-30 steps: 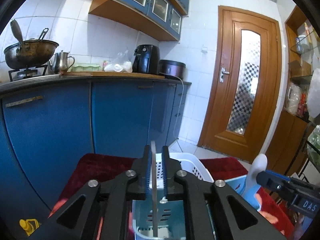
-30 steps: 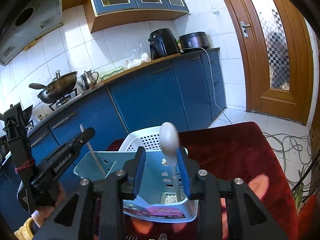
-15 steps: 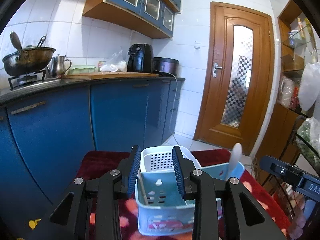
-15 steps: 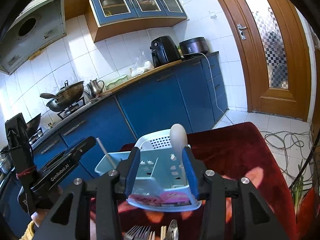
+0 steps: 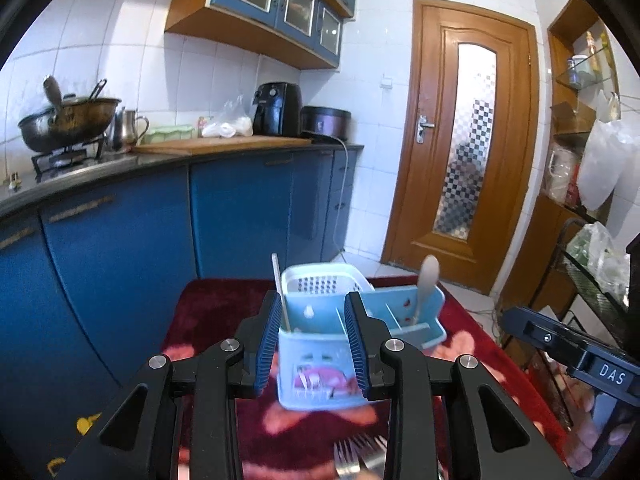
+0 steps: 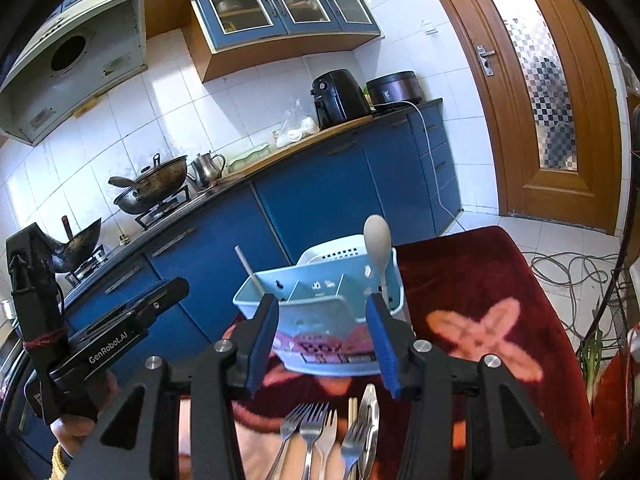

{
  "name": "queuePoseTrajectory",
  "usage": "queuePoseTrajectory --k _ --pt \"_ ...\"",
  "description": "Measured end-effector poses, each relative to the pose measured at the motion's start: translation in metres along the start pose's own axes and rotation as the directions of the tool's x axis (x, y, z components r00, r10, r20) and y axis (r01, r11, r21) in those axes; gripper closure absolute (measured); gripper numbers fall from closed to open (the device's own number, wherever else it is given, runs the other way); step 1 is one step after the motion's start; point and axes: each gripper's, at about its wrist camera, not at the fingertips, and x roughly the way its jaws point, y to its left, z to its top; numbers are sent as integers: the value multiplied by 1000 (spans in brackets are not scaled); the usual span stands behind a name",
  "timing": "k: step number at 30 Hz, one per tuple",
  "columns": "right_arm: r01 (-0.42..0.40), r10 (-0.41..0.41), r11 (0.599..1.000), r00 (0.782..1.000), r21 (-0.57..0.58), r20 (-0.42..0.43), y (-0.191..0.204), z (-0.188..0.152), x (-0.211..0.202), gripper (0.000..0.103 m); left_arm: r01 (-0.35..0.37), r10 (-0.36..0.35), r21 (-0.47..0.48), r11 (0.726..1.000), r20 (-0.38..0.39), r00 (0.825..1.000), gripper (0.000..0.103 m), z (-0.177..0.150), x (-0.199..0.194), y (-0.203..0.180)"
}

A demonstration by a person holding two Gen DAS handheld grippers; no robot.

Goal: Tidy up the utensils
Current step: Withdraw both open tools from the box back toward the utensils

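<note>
A light blue utensil caddy (image 5: 320, 364) (image 6: 320, 320) stands on a red cloth. A thin white stick (image 5: 280, 292) (image 6: 250, 274) stands in its left compartment. A white spoon (image 5: 426, 284) (image 6: 378, 244) stands bowl-up in its right compartment. My left gripper (image 5: 314, 344) is open and empty, just in front of the caddy. My right gripper (image 6: 322, 340) is open and empty, also in front of it. Several forks (image 6: 308, 436) and other cutlery lie on the cloth below the right gripper.
A white perforated basket (image 5: 324, 280) (image 6: 336, 256) stands behind the caddy. Blue kitchen cabinets (image 5: 120, 248) run along the left. A wooden door (image 5: 468, 144) is at the back. Cables (image 6: 572, 264) lie on the floor to the right.
Both grippers let go of their utensils into the caddy, opened and pulled back. The stick and the spoon now stand in the caddy on their own.
</note>
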Motion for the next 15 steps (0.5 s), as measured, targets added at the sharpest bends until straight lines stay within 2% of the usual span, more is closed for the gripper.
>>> queuePoseTrajectory --k 3,10,15 --pt "11 -11 1000 1000 -6 -7 2 -9 -7 50 1 -1 -6 1000 -29 1000 70 -7 -8 0" --pt "15 -15 1000 999 5 -38 0 -32 -16 49 -13 13 -1 1000 -104 995 70 -31 -20 0" --pt "25 -25 1000 998 3 -62 -3 -50 -19 49 -2 -2 -26 1000 -145 989 70 -47 -22 4"
